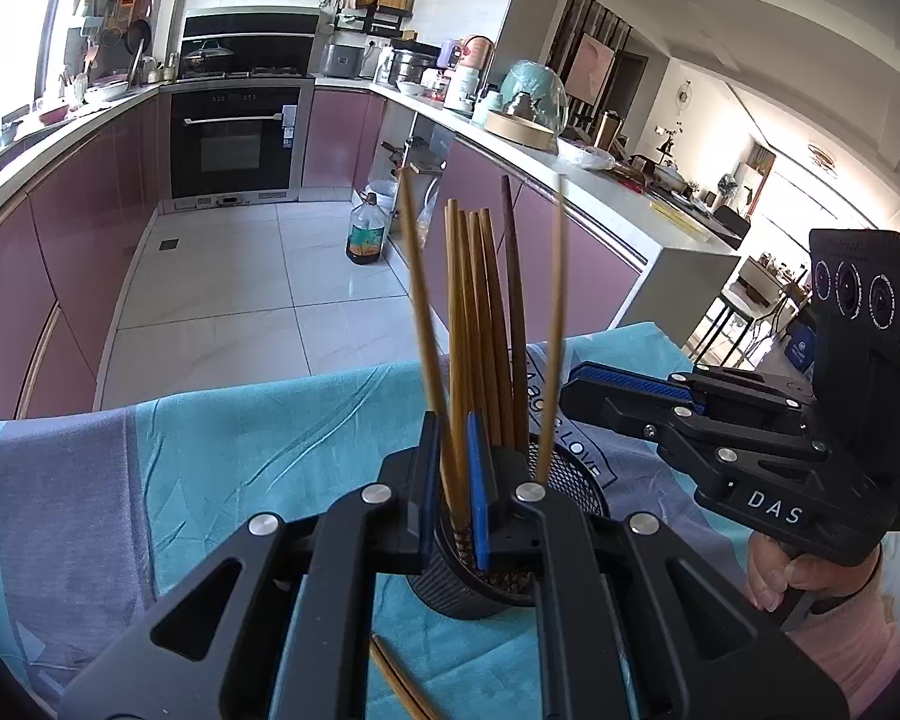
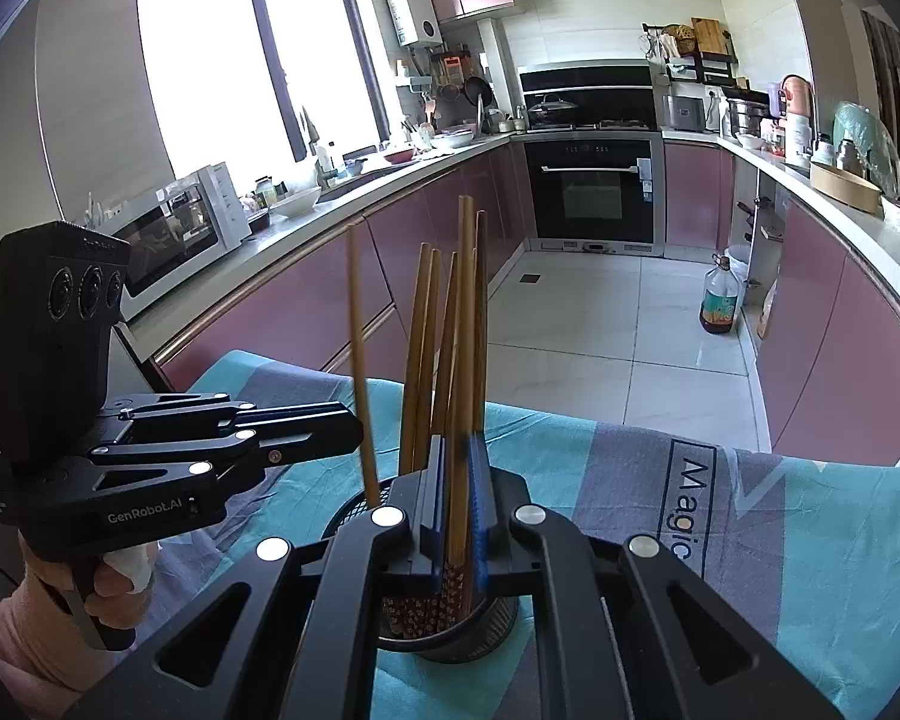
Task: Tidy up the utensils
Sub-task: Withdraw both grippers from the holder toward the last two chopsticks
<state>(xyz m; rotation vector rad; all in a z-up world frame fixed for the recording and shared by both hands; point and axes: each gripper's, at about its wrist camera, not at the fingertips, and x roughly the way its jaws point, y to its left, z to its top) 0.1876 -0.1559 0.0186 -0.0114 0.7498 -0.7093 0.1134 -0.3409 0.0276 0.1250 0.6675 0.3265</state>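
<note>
A black mesh holder [image 1: 570,480] [image 2: 498,618] stands on the blue-grey cloth [image 1: 240,450] [image 2: 780,540] and holds several wooden chopsticks [image 1: 486,324] [image 2: 426,348] upright. My left gripper [image 1: 455,486] is shut on one chopstick [image 1: 417,276] at the holder's near rim. My right gripper [image 2: 457,516] is shut on another chopstick [image 2: 465,324] over the holder. Each gripper shows side-on in the other's view, the right [image 1: 576,381] and the left [image 2: 354,429]. Two more chopsticks [image 1: 399,684] lie on the cloth in front of the holder.
The cloth-covered table edge [image 1: 330,381] faces a tiled kitchen floor [image 1: 258,276]. An oil bottle [image 1: 366,231] stands on the floor by the right-hand counter [image 1: 630,192]. Pink cabinets and an oven [image 2: 591,192] line the walls.
</note>
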